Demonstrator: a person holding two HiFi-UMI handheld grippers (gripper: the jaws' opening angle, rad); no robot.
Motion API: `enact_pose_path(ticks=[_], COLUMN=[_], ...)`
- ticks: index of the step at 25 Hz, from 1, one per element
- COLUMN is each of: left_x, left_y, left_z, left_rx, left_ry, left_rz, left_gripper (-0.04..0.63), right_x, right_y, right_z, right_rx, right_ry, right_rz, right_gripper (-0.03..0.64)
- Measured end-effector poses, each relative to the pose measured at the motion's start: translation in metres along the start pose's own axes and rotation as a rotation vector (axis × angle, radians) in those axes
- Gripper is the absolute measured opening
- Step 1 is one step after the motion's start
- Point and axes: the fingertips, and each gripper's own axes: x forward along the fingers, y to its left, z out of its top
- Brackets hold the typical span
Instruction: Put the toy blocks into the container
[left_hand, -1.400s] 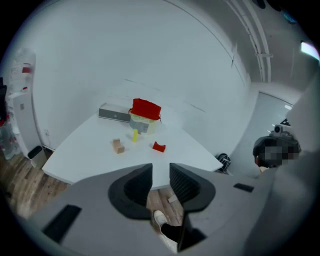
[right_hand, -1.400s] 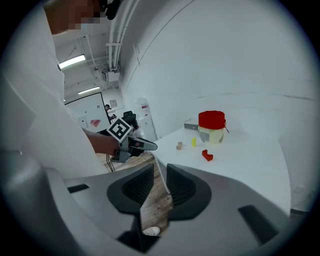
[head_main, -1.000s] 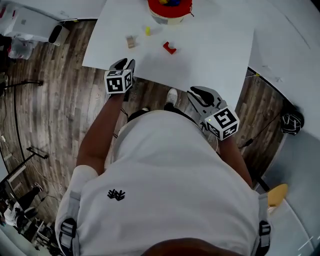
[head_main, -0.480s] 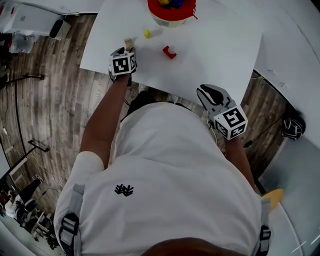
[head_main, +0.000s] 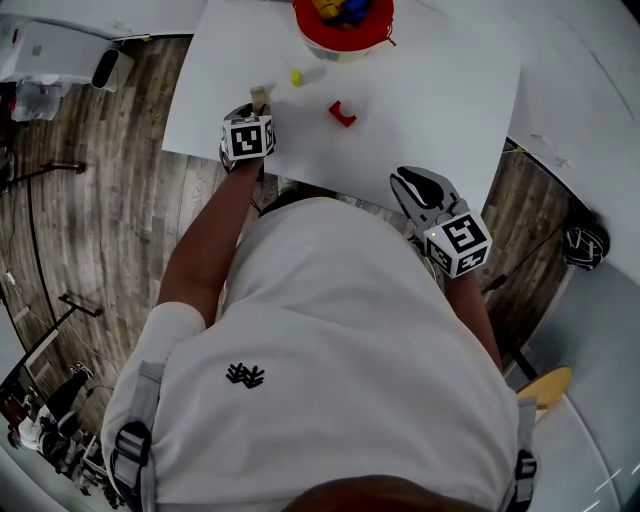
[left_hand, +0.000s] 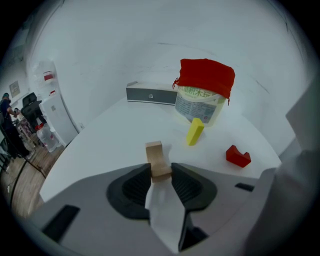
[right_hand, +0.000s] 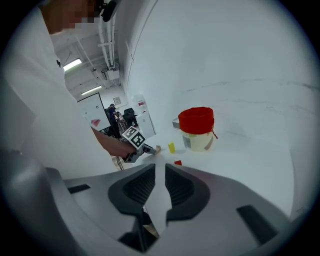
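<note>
Between L tool (head_main: 256, 110) tips: wooden block (left_hand: 159, 160), upright on table (left_hand: 100, 150), just closed on, now pinched. Container (left_hand: 204, 92) ahead, slightly right. R tool (right_hand: 161, 175) narrow, empty, farther back.

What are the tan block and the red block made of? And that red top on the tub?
The tan block looks like bare wood: pale, matte, unpainted. The red block is probably painted wood, though its even colour could be plastic. The red cover on the container seems cloth, wrinkled and bunched at its edge.
</note>
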Motion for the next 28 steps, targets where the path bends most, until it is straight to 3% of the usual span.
enact_pose_path(ticks=[7,16,28], left_x=[-0.024,-0.077,-0.115], left_y=[0.000,-0.019,-0.084], left_z=[0.034,0.122,0.223], left_rx=[0.082,0.234,0.428], left_ry=[-0.065,-0.197,-0.253], left_rz=[-0.096,-0.260,-0.504], left_gripper=[0.130,0.130,0.130], right_x=[0.008,0.012,0.001], right_y=[0.002,0.002,-0.004], right_z=[0.012,0.022,0.023], right_rx=[0.008,0.040,0.106], right_ry=[-0.027,-0.070,-0.093], right_rz=[-0.030,-0.089,-0.182], right_gripper=[0.063,0.060,0.057])
